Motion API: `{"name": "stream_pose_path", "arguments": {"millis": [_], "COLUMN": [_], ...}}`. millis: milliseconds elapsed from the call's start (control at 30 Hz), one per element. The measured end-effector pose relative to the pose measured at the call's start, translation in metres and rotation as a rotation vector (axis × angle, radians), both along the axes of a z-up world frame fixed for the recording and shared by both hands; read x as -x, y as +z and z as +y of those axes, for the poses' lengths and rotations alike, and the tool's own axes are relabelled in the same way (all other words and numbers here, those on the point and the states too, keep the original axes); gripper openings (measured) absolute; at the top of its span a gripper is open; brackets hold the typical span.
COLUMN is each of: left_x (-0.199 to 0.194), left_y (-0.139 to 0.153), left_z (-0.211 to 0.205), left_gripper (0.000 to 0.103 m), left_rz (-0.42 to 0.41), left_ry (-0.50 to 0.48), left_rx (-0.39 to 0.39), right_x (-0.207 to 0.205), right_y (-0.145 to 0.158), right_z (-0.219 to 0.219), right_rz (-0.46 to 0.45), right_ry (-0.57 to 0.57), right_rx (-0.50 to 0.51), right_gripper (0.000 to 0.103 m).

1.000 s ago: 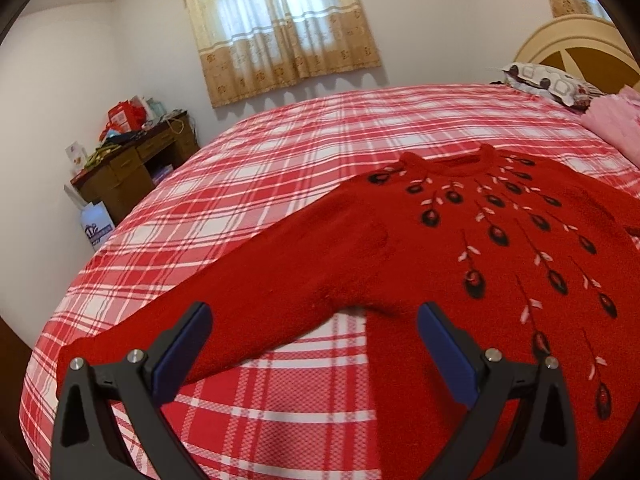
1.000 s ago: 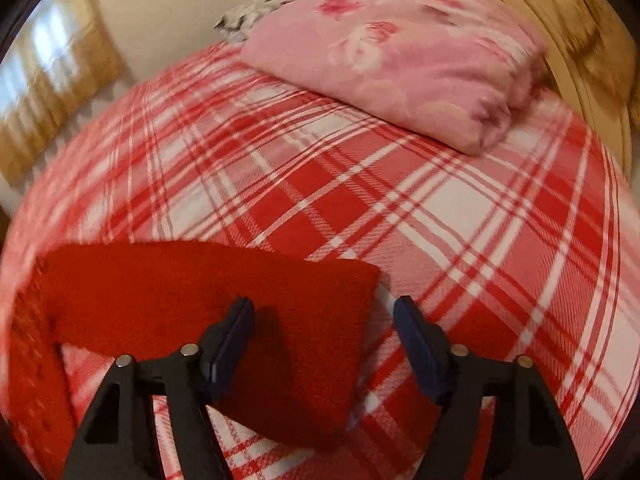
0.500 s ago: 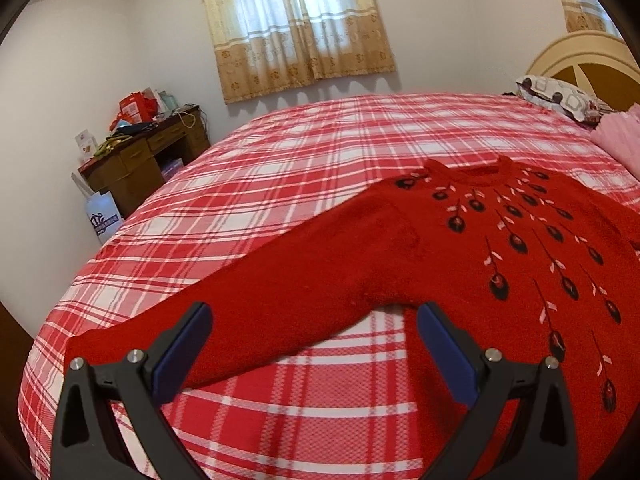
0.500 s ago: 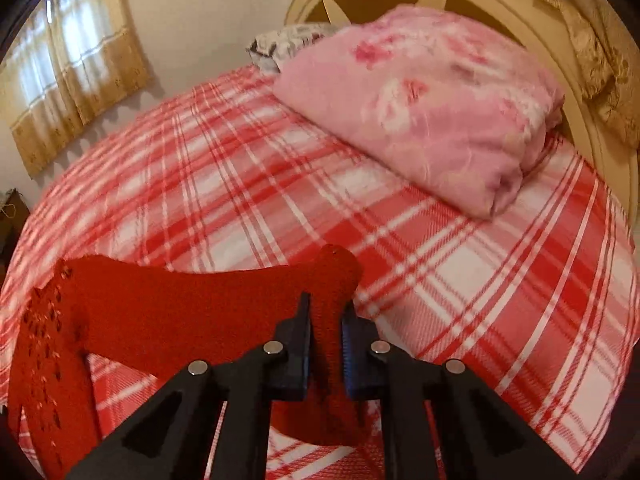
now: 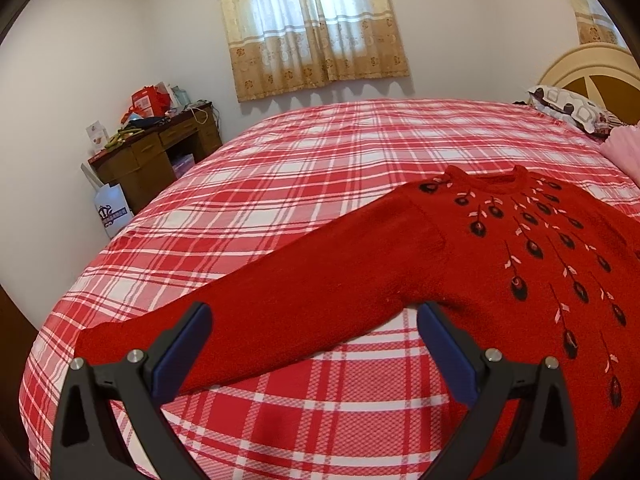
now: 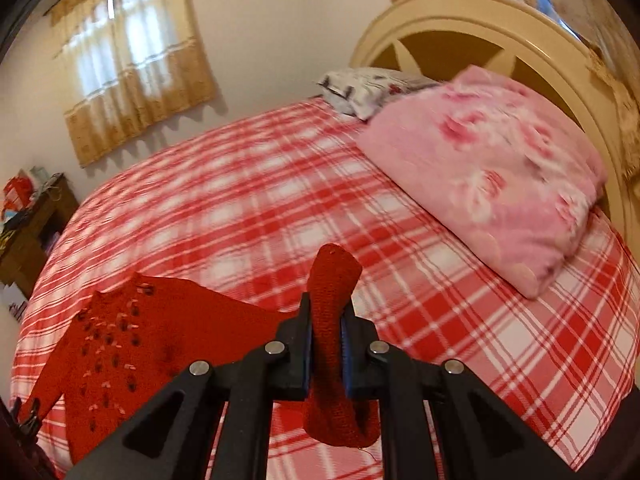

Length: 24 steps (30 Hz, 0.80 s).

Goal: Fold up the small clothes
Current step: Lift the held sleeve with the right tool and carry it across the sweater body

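A red knitted sweater (image 5: 500,248) with dark embroidered drops lies face up on the red-and-white checked bedspread (image 5: 320,168). Its one sleeve (image 5: 280,300) stretches toward the bed's near left corner. My left gripper (image 5: 314,340) hovers open above that sleeve, with nothing between its blue pads. In the right wrist view my right gripper (image 6: 326,340) is shut on the cuff of the other sleeve (image 6: 332,288), which is lifted clear of the bed. The sweater's body (image 6: 120,340) lies at the lower left of that view.
A pink flowered pillow (image 6: 492,168) and a patterned pillow (image 6: 368,88) lie by the cream headboard (image 6: 460,16). A wooden desk (image 5: 156,156) with clutter and a white bag (image 5: 112,210) stand beside the bed's far left, under a curtained window (image 5: 312,24).
My right gripper closed on the sleeve's cuff and lifted it off the bed. My left gripper stayed open and drifted a little along the other sleeve.
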<state>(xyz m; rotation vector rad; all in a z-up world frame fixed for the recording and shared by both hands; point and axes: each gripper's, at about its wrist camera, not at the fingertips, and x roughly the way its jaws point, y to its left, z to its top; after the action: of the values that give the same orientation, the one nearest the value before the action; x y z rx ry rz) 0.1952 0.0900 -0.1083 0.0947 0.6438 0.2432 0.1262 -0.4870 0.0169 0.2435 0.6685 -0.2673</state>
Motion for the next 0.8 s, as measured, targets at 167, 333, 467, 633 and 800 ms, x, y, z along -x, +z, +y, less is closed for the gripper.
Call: {"name": "stream_pose_path", "arguments": {"millis": [167, 333, 467, 633, 800], "left_x": [0.001, 0.001, 0.004, 0.008, 0.012], "left_y": [0.002, 0.001, -0.002, -0.005, -0.007], "left_z": [0.011, 0.026, 0.040, 0.057, 0.075], "left_gripper": [0.103, 0.103, 0.103, 0.103, 0.103], "left_rz": [-0.008, -0.009, -0.008, -0.005, -0.008], "left_ry": [0.016, 0.042, 0.061, 0.090, 0.116], "left_rx": [0.001, 0.009, 0.011, 0.029, 0.037], "right_x": [-0.012, -0.027, -0.038, -0.052, -0.066], "right_y": [0.023, 0.046, 0.062, 0.079, 0.086], "right_z": [0.032, 0.072, 0.106, 0.153, 0.198], "right_rz": [-0.028, -0.051, -0.073, -0.097, -0.100], "right_ry": [0.060, 0.135, 0.191, 0.265, 0.339], "right_rx": [0.029, 0.067, 0.101, 0.143, 0.179], "right_gripper": [0.011, 0.010, 0.011, 0.010, 0.010]}}
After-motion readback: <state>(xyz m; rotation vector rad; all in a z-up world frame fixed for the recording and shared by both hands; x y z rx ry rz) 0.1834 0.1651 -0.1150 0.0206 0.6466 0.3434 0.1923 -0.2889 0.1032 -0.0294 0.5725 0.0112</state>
